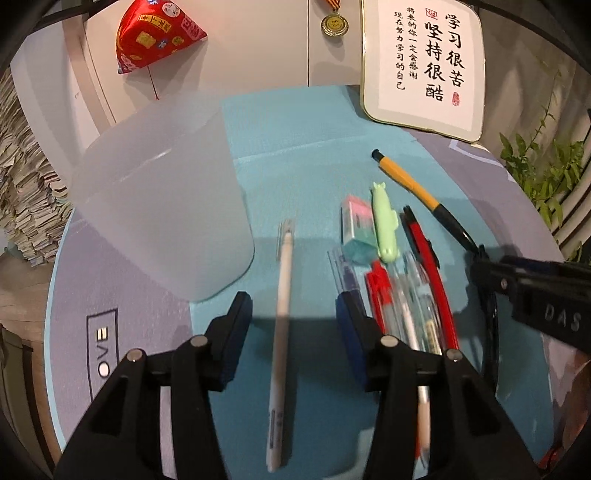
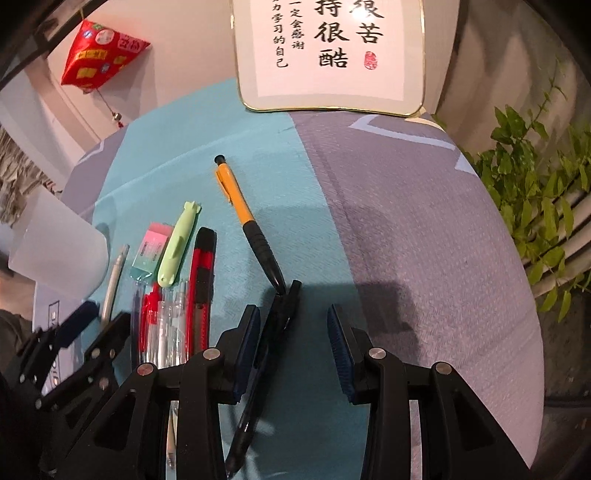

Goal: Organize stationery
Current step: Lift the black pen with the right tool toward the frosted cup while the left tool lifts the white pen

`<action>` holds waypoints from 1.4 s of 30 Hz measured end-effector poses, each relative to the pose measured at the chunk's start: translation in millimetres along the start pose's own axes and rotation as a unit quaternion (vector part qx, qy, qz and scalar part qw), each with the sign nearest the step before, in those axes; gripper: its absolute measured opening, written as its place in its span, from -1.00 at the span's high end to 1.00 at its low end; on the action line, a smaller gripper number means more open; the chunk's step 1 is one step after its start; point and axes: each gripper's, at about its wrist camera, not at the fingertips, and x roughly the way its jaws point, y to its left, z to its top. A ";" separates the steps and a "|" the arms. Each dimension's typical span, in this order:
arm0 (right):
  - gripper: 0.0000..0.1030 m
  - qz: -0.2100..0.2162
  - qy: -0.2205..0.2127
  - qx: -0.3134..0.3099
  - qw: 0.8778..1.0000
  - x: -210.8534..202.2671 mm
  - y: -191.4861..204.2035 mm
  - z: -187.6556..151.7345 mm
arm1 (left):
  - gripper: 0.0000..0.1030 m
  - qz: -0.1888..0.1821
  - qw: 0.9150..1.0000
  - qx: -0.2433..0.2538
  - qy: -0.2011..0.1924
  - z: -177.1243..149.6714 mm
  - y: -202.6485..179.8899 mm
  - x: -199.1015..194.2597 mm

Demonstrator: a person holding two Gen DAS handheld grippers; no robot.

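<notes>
My left gripper (image 1: 293, 325) is open low over the teal cloth. A white pen (image 1: 284, 295) lies on the cloth between its blue pads, and neither pad touches it. A frosted cup (image 1: 159, 206) stands just ahead on the left. To the right lie clear gel pens (image 1: 406, 306), a red utility knife (image 1: 428, 266), a pink-and-teal eraser (image 1: 356, 225), a green shark-shaped piece (image 1: 384, 221) and a yellow-and-black pencil (image 1: 413, 184). My right gripper (image 2: 293, 332) is open too. A black pen (image 2: 273, 332) lies on the cloth along its left pad, unclamped.
A round table under teal and grey cloth (image 2: 406, 240) holds everything. A framed calligraphy board (image 2: 332, 48) leans at the back. A red pouch (image 1: 155, 33) and a medal (image 1: 334, 24) hang on the wall. A leafy plant (image 2: 535, 192) stands right; paper stacks (image 1: 26, 184) left.
</notes>
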 end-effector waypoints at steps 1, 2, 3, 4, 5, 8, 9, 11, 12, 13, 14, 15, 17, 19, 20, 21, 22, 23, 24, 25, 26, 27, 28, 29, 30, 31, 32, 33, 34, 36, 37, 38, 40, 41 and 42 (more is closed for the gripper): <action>0.24 -0.005 -0.001 -0.007 1.000 -0.1 2.8 -0.5 | 0.07 0.000 1.000 0.000 -0.002 1.3 -0.3 1.2; 0.24 -0.010 -0.003 -0.014 1.000 -0.1 5.3 -1.8 | 0.14 -0.002 1.000 -0.002 -0.002 1.8 -0.1 1.5; 0.26 -0.016 -0.006 -0.025 1.000 0.0 8.8 -3.5 | 0.21 -0.010 1.000 -0.003 -0.001 2.3 0.0 1.5; 0.55 -0.021 -0.013 -0.029 0.999 -0.4 9.9 -5.1 | 0.46 -0.017 1.000 -0.001 -0.002 1.9 -0.9 0.7; 0.56 -0.027 -0.020 -0.027 0.999 -1.0 9.5 -6.4 | 0.82 -0.019 1.000 0.009 -0.003 1.4 -4.2 -0.5; 0.65 -0.004 -0.023 -0.013 1.000 -2.9 3.6 -8.1 | 0.90 -0.026 0.999 0.022 0.000 -3.5 -11.3 -4.9; 0.67 0.019 -0.017 0.001 1.000 -4.8 -1.1 -9.3 | 0.90 -0.030 0.999 0.021 0.002 -5.7 -12.2 -6.9; 0.68 0.057 -0.013 0.019 0.998 -10.4 -9.7 -12.4 | 0.90 -0.049 0.999 0.009 0.001 -11.1 -9.8 -13.8; 0.68 0.065 -0.019 0.019 0.997 -14.8 -11.9 -14.2 | 0.90 -0.057 0.998 0.001 -0.001 -13.6 -8.0 -18.5; 0.68 0.068 -0.028 0.015 0.997 -20.8 -13.0 -16.4 | 0.90 -0.065 0.998 -0.005 -0.005 -16.2 -6.3 -25.2; 0.68 0.069 -0.035 0.010 0.997 -26.2 -13.3 -18.3 | 0.90 -0.069 0.997 -0.009 -0.011 -18.5 -4.9 -31.9; 0.68 0.074 -0.043 0.002 0.996 -33.1 -13.5 -20.6 | 0.90 -0.071 0.997 -0.011 -0.016 -20.8 -3.6 -38.3; 0.68 0.086 -0.053 -0.006 0.995 -43.9 -13.2 -24.5 | 0.90 -0.073 0.997 -0.015 -0.030 -24.1 -1.0 -53.3; 0.68 0.093 -0.066 -0.014 0.993 -52.1 -9.6 -25.8 | 0.90 -0.076 0.996 -0.022 -0.044 -25.8 2.4 -68.1; 0.68 0.094 -0.079 -0.022 0.992 -60.5 -7.4 -27.7 | 0.90 -0.078 0.995 -0.026 -0.052 -26.2 4.2 -75.8; 0.68 0.095 -0.087 -0.028 0.991 -64.9 -6.1 -28.5 | 0.90 -0.079 0.995 -0.027 -0.059 -26.3 5.3 -81.7; 0.68 0.097 -0.098 -0.036 0.990 -71.7 -3.7 -29.2 | 0.90 -0.079 0.994 -0.028 -0.067 -26.5 5.9 -88.6; 0.68 0.098 -0.106 -0.042 0.989 -76.6 -0.7 -30.0 | 0.90 -0.079 0.994 -0.028 -0.076 -26.3 6.5 -95.9; 0.68 0.100 -0.116 -0.049 0.987 -82.9 2.2 -30.4 | 0.90 -0.078 0.993 -0.027 -0.081 -25.6 7.6 -99.7; 0.68 0.104 -0.126 -0.054 0.985 -89.4 4.8 -30.7 | 0.90 -0.076 0.993 -0.028 -0.088 -24.8 7.7 -105.4; 0.68 0.107 -0.133 -0.060 0.983 -94.2 6.7 -30.9 | 0.90 -0.075 0.993 -0.028 -0.092 -24.4 7.5 -107.7; 0.68 0.110 -0.142 -0.069 0.981 -99.8 11.7 -30.4 | 0.90 -0.073 0.992 -0.029 -0.095 -24.2 7.4 -110.1; 0.68 0.112 -0.147 -0.074 0.980 -103.8 14.5 -30.2 | 0.90 -0.072 0.992 -0.031 -0.099 -24.1 7.8 -112.3; 0.68 0.114 -0.153 -0.078 0.979 -108.1 17.1 -30.1 | 0.90 -0.072 0.992 -0.033 -0.102 -24.6 8.7 -114.3; 0.68 0.117 -0.158 -0.084 0.977 -112.6 20.8 -29.1 | 0.90 -0.072 0.991 -0.034 -0.105 -25.5 9.6 -116.4; 0.68 0.117 -0.161 -0.087 0.976 -115.3 23.3 -28.2 | 0.90 -0.070 0.991 -0.036 -0.110 -26.3 11.1 -119.0; 0.68 0.118 -0.164 -0.090 0.975 -118.4 26.5 -26.5 | 0.90 -0.068 0.991 -0.037 -0.113 -27.3 13.5 -121.4; 0.68 0.120 -0.166 -0.091 0.975 -119.8 27.3 -26.4 | 0.90 -0.067 0.990 -0.039 -0.116 -28.6 16.0 -124.2; 0.68 0.121 -0.168 -0.094 0.974 -121.7 29.7 -25.5 | 0.90 -0.065 0.990 -0.043 -0.121 -30.0 19.5 -127.2; 0.68 0.123 -0.172 -0.100 0.972 -125.6 35.0 -24.0 | 0.90 -0.062 0.989 -0.048 -0.126 -32.4 25.0 -131.3; 0.68 0.123 -0.173 -0.103 0.972 -126.6 37.7 -22.4 | 0.90 -0.060 0.988 -0.053 -0.130 -34.2 29.0 -133.7; 0.68 0.124 -0.174 -0.106 0.971 -127.5 40.7 -20.0 | 0.90 -0.058 0.988 -0.056 -0.132 -35.9 31.7 -135.5; 0.68 0.132 -0.177 -0.113 0.969 -131.2 48.9 -14.3 | 0.90 -0.054 0.987 -0.065 -0.136 -39.1 38.3 -138.8; 0.68 0.136 -0.181 -0.117 0.967 -134.0 53.9 -12.0 | 0.90 -0.052 0.987 -0.068 -0.137 -40.9 41.4 -140.1; 0.68 0.139 -0.186 -0.122 0.965 -136.9 59.4 -9.2 | 0.90 -0.050 0.986 -0.072 -0.139 -42.6 43.9 -141.0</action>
